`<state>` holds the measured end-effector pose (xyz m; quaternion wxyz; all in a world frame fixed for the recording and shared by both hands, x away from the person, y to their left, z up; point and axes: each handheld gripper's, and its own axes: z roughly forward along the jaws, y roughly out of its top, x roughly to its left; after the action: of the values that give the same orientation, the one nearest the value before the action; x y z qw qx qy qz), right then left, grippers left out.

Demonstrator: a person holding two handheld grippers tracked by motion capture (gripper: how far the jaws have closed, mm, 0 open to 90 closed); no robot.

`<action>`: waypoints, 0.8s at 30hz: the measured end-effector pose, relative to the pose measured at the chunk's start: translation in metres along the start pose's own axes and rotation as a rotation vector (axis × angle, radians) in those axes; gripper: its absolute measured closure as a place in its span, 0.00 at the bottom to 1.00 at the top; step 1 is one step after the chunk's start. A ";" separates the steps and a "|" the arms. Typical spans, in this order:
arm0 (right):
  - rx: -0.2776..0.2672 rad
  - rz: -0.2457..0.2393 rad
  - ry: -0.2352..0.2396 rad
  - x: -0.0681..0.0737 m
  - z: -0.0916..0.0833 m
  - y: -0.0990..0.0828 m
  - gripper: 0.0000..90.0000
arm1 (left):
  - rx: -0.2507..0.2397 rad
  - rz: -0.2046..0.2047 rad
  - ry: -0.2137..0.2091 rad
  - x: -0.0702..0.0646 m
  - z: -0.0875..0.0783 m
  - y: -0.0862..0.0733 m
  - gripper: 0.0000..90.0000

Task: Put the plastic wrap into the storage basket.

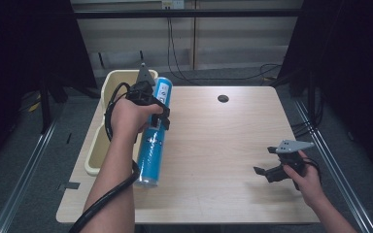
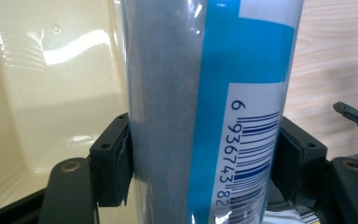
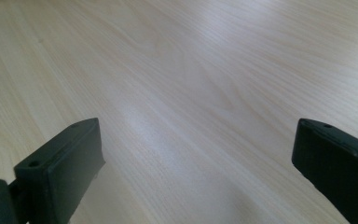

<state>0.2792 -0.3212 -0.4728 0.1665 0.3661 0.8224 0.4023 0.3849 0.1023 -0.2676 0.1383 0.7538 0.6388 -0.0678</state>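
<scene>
Blue-wrapped and cylindrical, the tube (image 1: 153, 133) is found already seized: the left gripper (image 1: 158, 114) is clenched across its body, roughly at mid-length, with a pad pressed flat against each side. In the left gripper view the tube (image 2: 214, 93) stands between the two black jaws, its barcode label turned toward the camera. The pick-up is therefore judged done. What is left is judged to be the carry and the set-down, probably into the cream plastic bin (image 1: 104, 131) that is seen just beside the tube at the left edge of the wooden table (image 1: 223, 145). Whether the tube's near end is still borne by the table or is lifted clear cannot be told from the high view. The right gripper (image 1: 267, 172) is held low over bare table, well apart from the tube, its jaws spread wide with nothing between them.
</scene>
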 end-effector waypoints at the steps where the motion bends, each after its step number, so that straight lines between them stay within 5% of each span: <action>1: 0.002 0.002 -0.006 0.000 0.000 0.000 0.02 | -0.001 -0.009 -0.006 0.002 -0.002 0.000 0.36; 24: 0.008 -0.011 -0.018 -0.002 -0.002 -0.005 0.02 | 0.004 -0.060 0.033 0.029 -0.018 -0.002 0.36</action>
<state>0.2771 -0.3259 -0.4752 0.1746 0.3661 0.8245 0.3947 0.3863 0.1354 -0.2584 0.1242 0.7355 0.6633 -0.0606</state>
